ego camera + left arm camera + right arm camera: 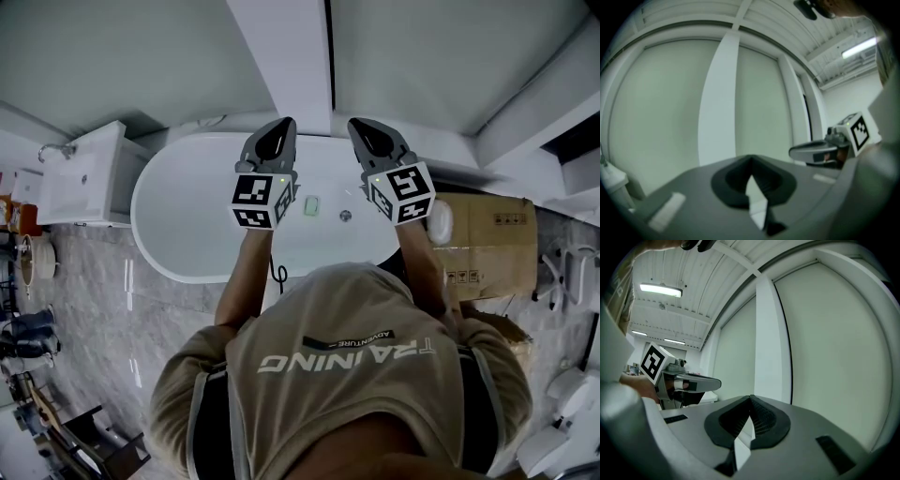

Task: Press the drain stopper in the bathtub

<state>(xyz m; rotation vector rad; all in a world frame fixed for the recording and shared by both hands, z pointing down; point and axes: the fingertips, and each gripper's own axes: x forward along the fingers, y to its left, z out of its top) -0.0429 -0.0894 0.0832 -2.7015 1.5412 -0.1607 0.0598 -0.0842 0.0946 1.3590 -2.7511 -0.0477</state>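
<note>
A white oval bathtub (178,234) lies below me in the head view. Its small round metal drain stopper (345,216) sits on the tub floor, with a pale green rectangular piece (311,204) just to its left. My left gripper (278,129) and right gripper (362,128) are held side by side above the tub, pointing at the far wall. Both are shut with nothing between the jaws. The gripper views show only the wall; the left gripper (751,160) sees the right gripper beside it, and the right gripper (750,399) sees the left.
A white washbasin unit (84,173) stands left of the tub. Cardboard boxes (487,244) sit to its right. A white pillar (291,56) splits the grey wall panels behind the tub. A dark cable (278,274) hangs over the near rim.
</note>
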